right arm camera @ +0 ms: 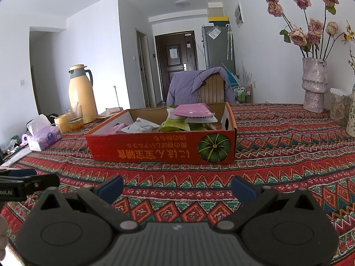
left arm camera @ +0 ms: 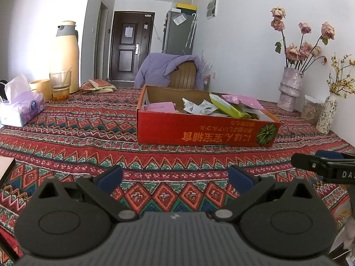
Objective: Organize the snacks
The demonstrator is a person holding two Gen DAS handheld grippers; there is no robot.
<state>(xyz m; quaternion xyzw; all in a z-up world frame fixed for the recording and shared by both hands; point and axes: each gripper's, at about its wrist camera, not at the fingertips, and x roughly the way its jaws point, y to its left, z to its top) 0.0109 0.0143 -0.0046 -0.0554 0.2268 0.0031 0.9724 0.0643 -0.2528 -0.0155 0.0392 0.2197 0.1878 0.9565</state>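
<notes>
The snack packets [right arm camera: 190, 112] are lying loosely piled inside the red cardboard box [right arm camera: 162, 146], which is sitting on the patterned tablecloth [right arm camera: 277, 155] ahead of both grippers. Pink, white and green flat pouches are overlapping at mixed angles, mostly toward the box's right half in the left wrist view; the left half is showing bare cardboard floor. A further small stack of packets [left arm camera: 97, 86] is resting on the cloth well apart from the box, near the glass [left arm camera: 60, 85] and the cream thermos [left arm camera: 65, 55].

Judged from this layout, collection into the box appears largely complete, while tidy arrangement inside it, and possibly the far stack, is remaining.

The left gripper [left arm camera: 175, 177] is hovering low over the cloth with its jaws spread wide and nothing between them. The right gripper [right arm camera: 177, 187] is likewise spread wide and holding nothing, positioned just beside the left one.

Materials: the box is shallow, rectangular, printed corrugated board; the pouches are thin, crinkled film with serrated edges; the cloth is woven fabric in a geometric pattern; the finger pads [left arm camera: 109, 177] are blue and matte.
</notes>
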